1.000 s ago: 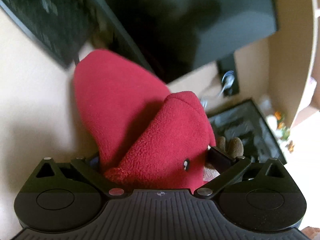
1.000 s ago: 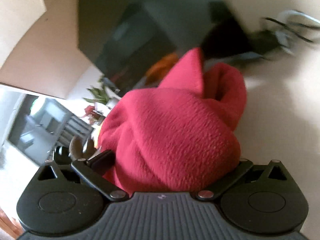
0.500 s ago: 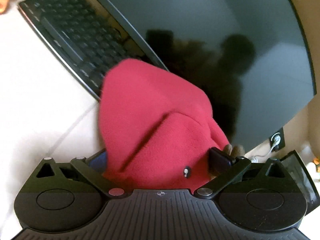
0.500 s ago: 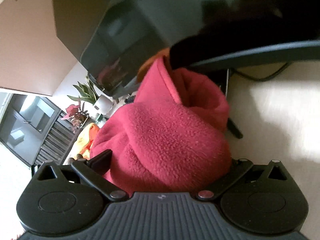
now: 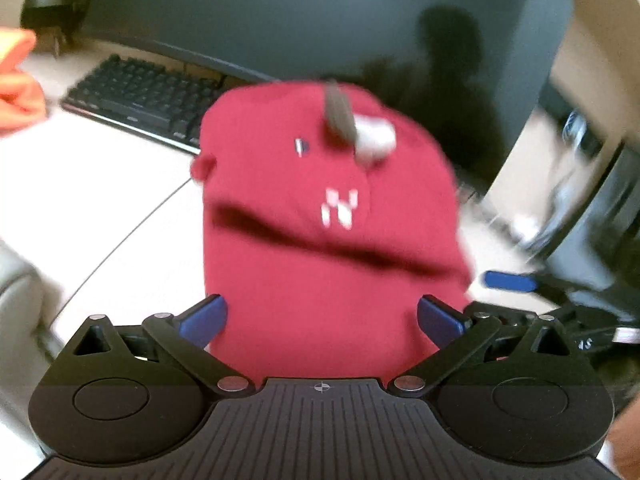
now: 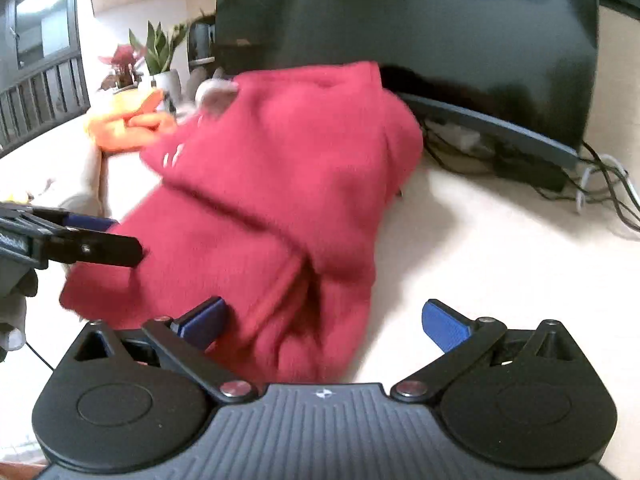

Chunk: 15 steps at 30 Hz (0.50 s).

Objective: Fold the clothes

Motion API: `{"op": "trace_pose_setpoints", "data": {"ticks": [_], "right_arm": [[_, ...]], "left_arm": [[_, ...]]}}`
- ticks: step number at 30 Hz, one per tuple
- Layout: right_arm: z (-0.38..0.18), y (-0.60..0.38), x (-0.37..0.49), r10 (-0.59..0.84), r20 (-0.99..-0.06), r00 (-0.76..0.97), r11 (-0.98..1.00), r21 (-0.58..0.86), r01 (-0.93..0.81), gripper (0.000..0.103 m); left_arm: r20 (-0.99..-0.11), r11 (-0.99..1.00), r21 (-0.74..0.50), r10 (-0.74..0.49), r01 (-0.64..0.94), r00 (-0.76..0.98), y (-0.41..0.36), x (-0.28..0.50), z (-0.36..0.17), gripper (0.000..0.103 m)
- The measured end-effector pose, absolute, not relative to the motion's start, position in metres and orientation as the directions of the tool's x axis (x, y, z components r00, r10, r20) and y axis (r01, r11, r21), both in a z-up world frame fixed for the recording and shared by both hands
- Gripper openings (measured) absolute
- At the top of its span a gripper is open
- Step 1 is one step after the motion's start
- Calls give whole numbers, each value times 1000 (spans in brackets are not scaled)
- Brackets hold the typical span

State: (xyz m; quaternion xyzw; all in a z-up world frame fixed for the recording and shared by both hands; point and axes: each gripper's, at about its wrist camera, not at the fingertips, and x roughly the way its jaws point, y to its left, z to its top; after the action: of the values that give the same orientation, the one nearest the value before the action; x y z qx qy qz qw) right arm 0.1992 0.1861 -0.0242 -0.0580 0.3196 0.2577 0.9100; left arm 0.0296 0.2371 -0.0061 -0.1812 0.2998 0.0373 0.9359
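Note:
A red fleece garment (image 5: 320,240) lies bunched in a fold on the white table (image 5: 100,208), a small white logo facing up. My left gripper (image 5: 322,318) is open, its blue pads wide apart on either side of the fleece's near edge. In the right wrist view the same garment (image 6: 280,200) fills the middle. My right gripper (image 6: 324,322) is open too: its left pad is at the cloth and its right pad is over bare table. The left gripper (image 6: 112,236) shows at the left edge there, beside the fleece.
A large dark monitor (image 5: 320,20) stands right behind the garment, with a black keyboard (image 5: 144,96) to its left. An orange cloth (image 6: 128,128) and potted plants (image 6: 156,56) sit at the far left. Cables (image 6: 600,184) trail at the right.
Both grippers were shut on the red fleece and held it up. Now both have opened and the fleece lies on the table in front of the monitor.

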Motion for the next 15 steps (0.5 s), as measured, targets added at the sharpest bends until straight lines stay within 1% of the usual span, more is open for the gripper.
{"op": "trace_pose_setpoints", "data": {"ticks": [1,4,8,11,15], "right_arm": [[-21,182,193,430,-614,661,864,70,-498,103],[-2,167,166,451,-573,684,866,95,-491,103],[12,146,118,455,-523,721,871,92,-483,103],[7,138,78,427,-484,764,884,48,-465,103],[-19,135,30,428,-483,764,884,46,-466,103]], "left_arm": [[-584,936,-289,-7,-200,812,229,26,-7,103],[-599,941,-220,77,-256,797,207,12,-7,103],[-548,933,-219,125,-286,827,179,-26,15,103],[-508,936,-196,159,-294,846,150,-57,22,103],[-494,946,-134,194,-295,847,108,-91,9,103]]}}
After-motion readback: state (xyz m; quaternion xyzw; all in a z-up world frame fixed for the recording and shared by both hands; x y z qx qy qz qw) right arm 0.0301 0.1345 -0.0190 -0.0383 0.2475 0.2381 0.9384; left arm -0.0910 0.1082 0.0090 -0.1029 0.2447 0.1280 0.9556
